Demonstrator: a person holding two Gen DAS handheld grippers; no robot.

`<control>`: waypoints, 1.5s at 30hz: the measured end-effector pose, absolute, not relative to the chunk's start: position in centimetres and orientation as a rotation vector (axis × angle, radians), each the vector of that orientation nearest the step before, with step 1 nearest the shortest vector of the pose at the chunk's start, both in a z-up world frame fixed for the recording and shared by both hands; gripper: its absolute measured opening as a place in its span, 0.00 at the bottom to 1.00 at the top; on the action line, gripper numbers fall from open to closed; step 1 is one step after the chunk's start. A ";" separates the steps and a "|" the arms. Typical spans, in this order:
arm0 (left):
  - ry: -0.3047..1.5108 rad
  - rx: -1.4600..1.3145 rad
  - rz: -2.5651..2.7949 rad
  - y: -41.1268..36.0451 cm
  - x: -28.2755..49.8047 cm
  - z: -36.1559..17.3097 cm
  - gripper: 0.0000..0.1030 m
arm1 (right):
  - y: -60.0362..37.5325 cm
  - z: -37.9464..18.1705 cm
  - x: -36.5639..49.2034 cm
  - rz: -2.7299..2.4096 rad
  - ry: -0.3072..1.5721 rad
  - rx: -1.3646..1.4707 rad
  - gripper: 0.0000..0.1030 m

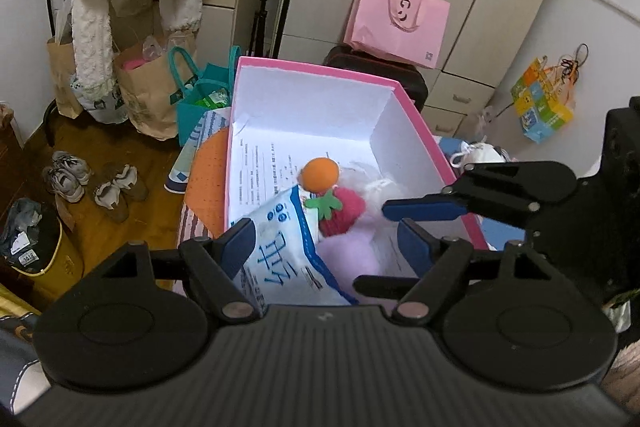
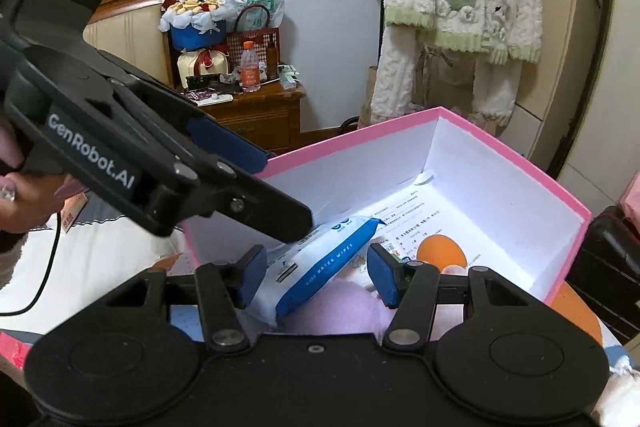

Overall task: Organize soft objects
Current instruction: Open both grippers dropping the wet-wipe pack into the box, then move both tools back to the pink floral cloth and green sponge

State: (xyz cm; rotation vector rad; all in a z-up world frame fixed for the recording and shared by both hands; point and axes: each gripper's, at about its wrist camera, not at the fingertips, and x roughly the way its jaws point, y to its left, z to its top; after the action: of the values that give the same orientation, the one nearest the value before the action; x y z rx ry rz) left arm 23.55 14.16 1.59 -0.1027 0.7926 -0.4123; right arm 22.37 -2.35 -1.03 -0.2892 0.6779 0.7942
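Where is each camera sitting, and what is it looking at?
Left wrist view: sits on the left gripper, looks down into the pink box at the wet wipes pack, orange ball and strawberry plush; its own jaws stand open, and the right gripper reaches in from the right.
Right wrist view: sits on the right gripper, looks into the box from the other side; jaws open, with the left gripper and a hand at left.
Shared: box, wipes, orange ball.
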 end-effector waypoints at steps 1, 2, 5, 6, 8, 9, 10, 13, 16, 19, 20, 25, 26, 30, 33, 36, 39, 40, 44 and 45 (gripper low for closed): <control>0.795 -0.093 -0.416 14.2 23.2 1.7 0.75 | -2.4 -0.8 21.9 0.787 0.677 -0.296 0.59; 0.793 -0.084 -0.420 14.3 22.7 2.1 0.75 | -2.5 -0.5 21.5 0.779 0.676 -0.304 0.59; 0.765 -0.044 -0.442 14.1 20.9 3.2 0.75 | -2.7 0.1 20.5 0.752 0.684 -0.331 0.59; 0.752 -0.030 -0.446 14.0 20.2 3.6 0.75 | -2.9 0.3 20.1 0.741 0.685 -0.337 0.59; 0.731 -0.008 -0.458 13.7 18.9 4.3 0.75 | -3.4 0.8 19.6 0.732 0.697 -0.336 0.59; 0.723 0.000 -0.467 13.6 18.3 4.7 0.75 | -3.6 1.0 19.3 0.727 0.702 -0.332 0.59; 0.719 0.003 -0.475 13.5 17.8 4.9 0.75 | -3.9 1.2 19.0 0.717 0.701 -0.329 0.59; 0.727 0.009 -0.518 13.2 16.5 5.6 0.75 | -4.6 1.7 18.1 0.693 0.692 -0.325 0.60; 0.763 -0.005 -0.547 13.1 15.7 6.0 0.75 | -5.4 2.2 17.1 0.676 0.694 -0.311 0.60; 0.797 -0.011 -0.548 13.1 14.9 6.3 0.75 | -6.1 2.5 16.4 0.653 0.725 -0.310 0.60; 0.800 -0.010 -0.549 13.1 14.7 6.4 0.75 | -6.4 2.7 16.1 0.641 0.727 -0.318 0.60; 0.785 0.010 -0.555 12.3 13.3 7.0 0.75 | -8.5 3.9 14.5 0.605 0.720 -0.305 0.60; 0.784 0.010 -0.559 12.1 13.0 7.2 0.75 | -9.1 4.1 14.1 0.603 0.722 -0.294 0.60; 0.797 -0.003 -0.582 11.9 12.0 8.1 0.77 | -11.8 4.3 12.8 0.600 0.764 -0.234 0.60; 0.800 -0.013 -0.578 11.3 11.3 8.2 0.78 | -14.1 4.3 11.7 0.579 0.778 -0.199 0.60; 0.788 0.008 -0.584 9.9 10.6 8.1 0.78 | -16.6 4.2 10.4 0.559 0.761 -0.165 0.60; 0.792 0.043 -0.618 7.9 10.4 7.9 0.79 | -19.1 3.9 9.2 0.532 0.729 -0.127 0.60; 0.799 0.059 -0.630 7.2 10.6 7.5 0.79 | -19.9 3.7 9.0 0.529 0.723 -0.111 0.61; 0.825 0.089 -0.646 4.9 11.5 6.2 0.79 | -22.7 2.8 8.7 0.479 0.703 -0.073 0.64; 0.827 0.088 -0.652 4.4 11.8 5.9 0.79 | -23.3 2.5 8.7 0.469 0.696 -0.071 0.64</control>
State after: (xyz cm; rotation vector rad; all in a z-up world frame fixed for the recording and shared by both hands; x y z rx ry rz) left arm 11.76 4.35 5.89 0.0877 0.8274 -0.6517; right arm 8.70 -23.34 2.51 -0.0708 0.6956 0.4686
